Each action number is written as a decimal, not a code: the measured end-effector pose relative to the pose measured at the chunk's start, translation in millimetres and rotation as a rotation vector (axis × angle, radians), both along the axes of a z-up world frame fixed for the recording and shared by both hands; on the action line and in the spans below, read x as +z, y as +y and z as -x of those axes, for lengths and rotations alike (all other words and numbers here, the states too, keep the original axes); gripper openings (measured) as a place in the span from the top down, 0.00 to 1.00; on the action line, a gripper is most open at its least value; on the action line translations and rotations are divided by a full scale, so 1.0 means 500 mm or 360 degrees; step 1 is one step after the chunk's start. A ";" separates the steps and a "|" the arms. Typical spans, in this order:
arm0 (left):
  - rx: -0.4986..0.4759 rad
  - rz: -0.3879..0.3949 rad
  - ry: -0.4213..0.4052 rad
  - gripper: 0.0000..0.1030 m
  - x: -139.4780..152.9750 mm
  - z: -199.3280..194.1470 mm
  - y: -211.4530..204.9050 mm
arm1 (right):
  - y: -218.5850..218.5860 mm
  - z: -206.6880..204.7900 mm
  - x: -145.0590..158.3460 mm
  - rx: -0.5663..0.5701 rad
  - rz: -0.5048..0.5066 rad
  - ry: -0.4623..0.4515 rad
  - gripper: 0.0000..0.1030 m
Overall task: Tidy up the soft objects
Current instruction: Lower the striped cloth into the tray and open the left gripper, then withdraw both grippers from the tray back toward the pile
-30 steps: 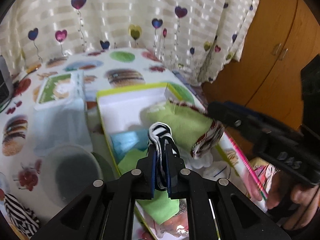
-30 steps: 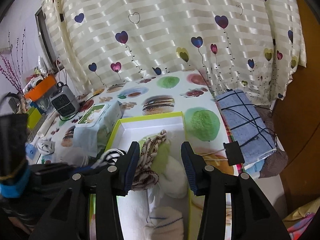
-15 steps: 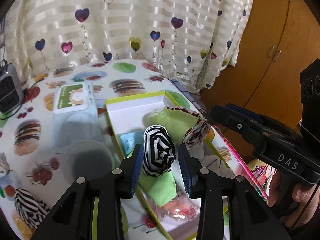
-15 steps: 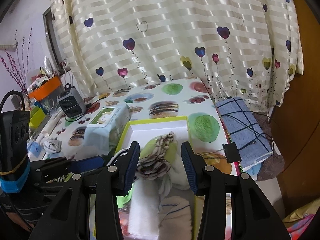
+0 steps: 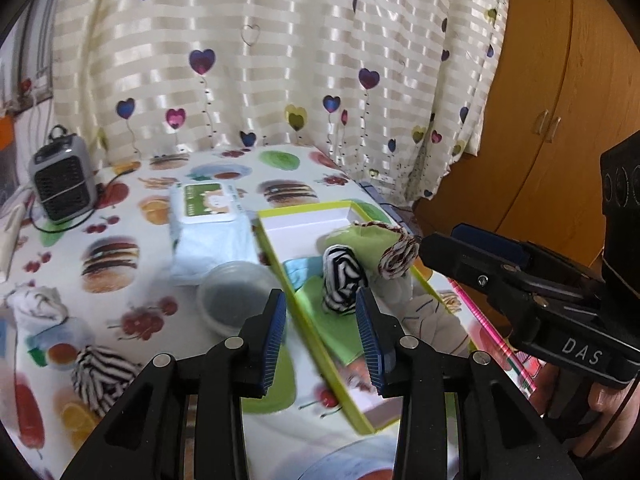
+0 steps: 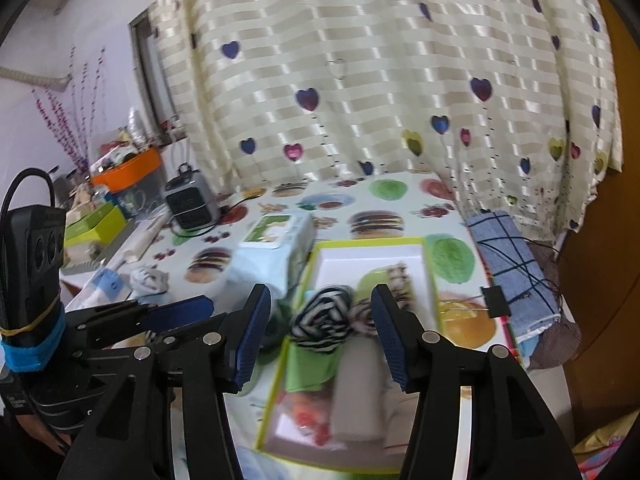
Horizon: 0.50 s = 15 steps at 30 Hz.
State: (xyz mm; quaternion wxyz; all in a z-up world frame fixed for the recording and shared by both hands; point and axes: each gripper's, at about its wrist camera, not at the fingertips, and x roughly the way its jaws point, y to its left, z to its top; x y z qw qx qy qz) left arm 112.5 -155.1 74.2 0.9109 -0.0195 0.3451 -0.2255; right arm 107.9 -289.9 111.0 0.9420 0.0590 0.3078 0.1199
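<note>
Striped sock roll (image 5: 344, 278) lying in the green-rimmed box (image 5: 308, 322) on the bench. Left gripper (image 5: 322, 328) above it, jaws wide and empty. Right gripper (image 6: 320, 330) jaws just widened, empty too.

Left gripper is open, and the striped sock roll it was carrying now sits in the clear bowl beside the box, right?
Not the bowl. The left wrist view shows the striped roll lying inside the green box, on the green cloth. The left gripper is open.

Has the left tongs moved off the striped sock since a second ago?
Yes. The left tongs let go, opening and backing toward the camera; the striped sock lies in the box.
</note>
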 end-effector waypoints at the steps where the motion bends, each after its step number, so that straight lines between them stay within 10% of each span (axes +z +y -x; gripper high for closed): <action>1: 0.0014 -0.0002 -0.0005 0.66 0.002 0.006 0.008 | 0.008 0.003 0.001 0.0011 0.0002 -0.0002 0.48; 15: 0.0204 -0.0022 -0.0042 0.66 0.006 0.043 0.134 | 0.136 0.010 -0.003 0.0248 0.0050 0.0019 0.48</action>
